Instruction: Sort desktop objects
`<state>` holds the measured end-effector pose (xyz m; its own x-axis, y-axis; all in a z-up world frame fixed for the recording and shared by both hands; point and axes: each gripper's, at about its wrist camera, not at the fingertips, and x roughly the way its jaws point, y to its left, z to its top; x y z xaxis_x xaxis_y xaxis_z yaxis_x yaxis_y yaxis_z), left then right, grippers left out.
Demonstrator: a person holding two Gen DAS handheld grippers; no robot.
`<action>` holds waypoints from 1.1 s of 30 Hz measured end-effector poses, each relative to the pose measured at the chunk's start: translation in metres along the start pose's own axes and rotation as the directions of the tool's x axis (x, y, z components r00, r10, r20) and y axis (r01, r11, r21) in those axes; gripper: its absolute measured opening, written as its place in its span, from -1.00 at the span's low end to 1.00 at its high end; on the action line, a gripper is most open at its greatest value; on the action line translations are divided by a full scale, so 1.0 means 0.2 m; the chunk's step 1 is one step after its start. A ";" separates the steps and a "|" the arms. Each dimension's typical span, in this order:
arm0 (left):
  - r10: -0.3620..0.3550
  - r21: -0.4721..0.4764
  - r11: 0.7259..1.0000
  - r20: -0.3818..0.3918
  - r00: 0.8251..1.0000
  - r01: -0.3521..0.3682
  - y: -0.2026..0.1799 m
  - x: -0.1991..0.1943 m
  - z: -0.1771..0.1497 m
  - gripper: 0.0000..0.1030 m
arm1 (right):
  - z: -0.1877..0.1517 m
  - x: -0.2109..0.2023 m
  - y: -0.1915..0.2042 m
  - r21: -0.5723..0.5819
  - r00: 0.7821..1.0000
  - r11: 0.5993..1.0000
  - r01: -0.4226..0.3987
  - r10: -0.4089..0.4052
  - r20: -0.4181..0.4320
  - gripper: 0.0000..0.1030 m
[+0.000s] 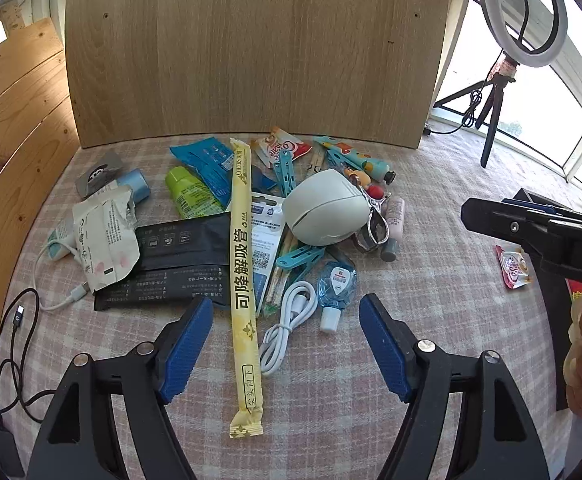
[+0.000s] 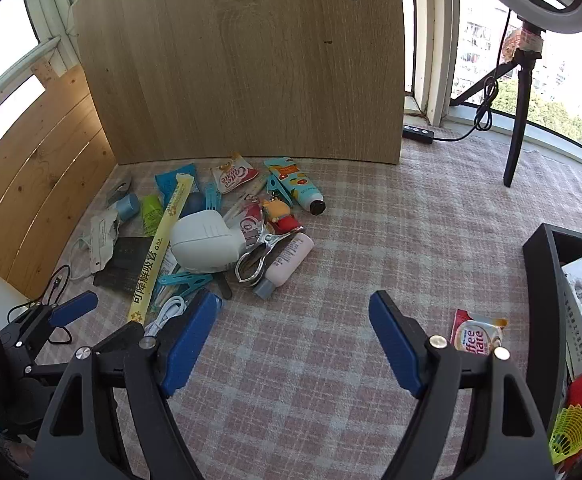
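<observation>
Straw pack [image 1: 244, 280] lies btwn wide-apart L fingers [image 1: 187, 344], untouched.

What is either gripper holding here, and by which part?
Nothing. The left gripper and right gripper both stand open and empty above the checked cloth.

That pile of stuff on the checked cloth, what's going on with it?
A person holds a two-finger gripper in each hand above a pink checked tablecloth strewn with small items. The left gripper is open, straddling a long yellow paper-wrapped straw beside a coiled white cable. The right gripper is open over bare cloth, holding nothing. A small red-and-white creamer sachet lies apart near a black storage box. Sorting has barely begun.
</observation>
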<state>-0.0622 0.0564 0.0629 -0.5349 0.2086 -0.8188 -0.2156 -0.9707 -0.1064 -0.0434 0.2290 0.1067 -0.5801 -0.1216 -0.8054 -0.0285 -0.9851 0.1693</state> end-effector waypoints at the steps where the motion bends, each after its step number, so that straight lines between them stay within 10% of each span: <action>1: -0.008 -0.004 1.000 0.000 1.000 0.008 0.00 0.02 0.02 0.41 | 0.04 0.04 0.03 -0.021 1.000 1.000 -0.023 0.022 -0.019 0.39; 26: -0.134 -0.121 0.984 -0.043 0.990 0.128 -0.05 0.36 0.19 0.05 | 0.31 0.61 0.11 0.080 0.916 0.956 -0.282 0.293 -0.275 0.24; 33: -0.166 -0.139 0.978 -0.044 0.985 0.158 -0.05 0.35 0.18 0.05 | 0.30 0.62 0.14 0.058 0.925 0.965 -0.256 0.262 -0.274 0.31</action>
<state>-0.1277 0.0845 0.0269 -0.4549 0.3608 -0.8141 -0.1814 -0.9326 -0.3120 -0.1650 0.1945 0.0448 -0.3213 -0.4042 -0.8564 0.0743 -0.9123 0.4027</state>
